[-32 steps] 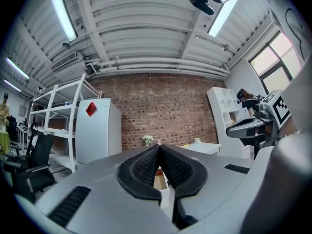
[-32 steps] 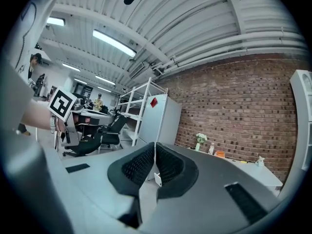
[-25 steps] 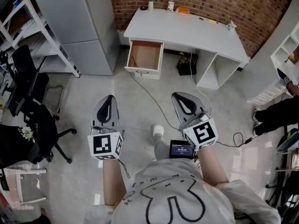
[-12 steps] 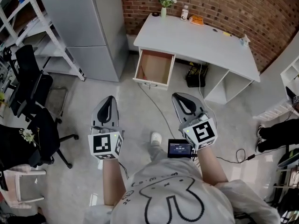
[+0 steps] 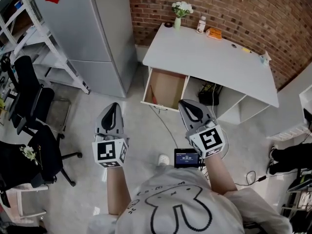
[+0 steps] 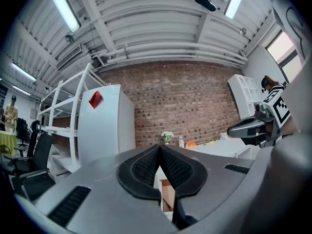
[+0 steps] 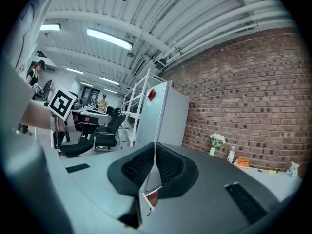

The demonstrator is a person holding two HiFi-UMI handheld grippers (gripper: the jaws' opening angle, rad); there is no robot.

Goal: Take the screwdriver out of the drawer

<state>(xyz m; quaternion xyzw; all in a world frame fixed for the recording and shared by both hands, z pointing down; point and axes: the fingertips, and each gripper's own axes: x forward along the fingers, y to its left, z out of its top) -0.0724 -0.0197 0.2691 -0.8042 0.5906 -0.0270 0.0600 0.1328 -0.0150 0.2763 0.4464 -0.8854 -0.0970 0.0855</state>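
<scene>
A white desk (image 5: 209, 57) stands against the brick wall, and its left drawer (image 5: 167, 89) is pulled open, showing a bare brown inside. No screwdriver shows in any view. My left gripper (image 5: 114, 105) is shut and empty, held level over the floor, short of the drawer and to its left. My right gripper (image 5: 187, 103) is also shut and empty, its tip by the drawer's front right corner. In the left gripper view the pads (image 6: 146, 167) meet in front of the desk. In the right gripper view the pads (image 7: 168, 165) are pressed together.
A tall grey cabinet (image 5: 92, 33) stands left of the desk, with a white shelf rack (image 5: 46, 43) and black office chairs (image 5: 29, 96) further left. A flower vase (image 5: 179, 11), bottle (image 5: 201, 24) and orange item (image 5: 213, 32) sit on the desk. Cables (image 5: 168, 128) trail across the floor.
Both grippers and the person have moved forward toward the desk. The desk and open drawer are now much nearer, and the right gripper's tip reaches the drawer's front corner.
</scene>
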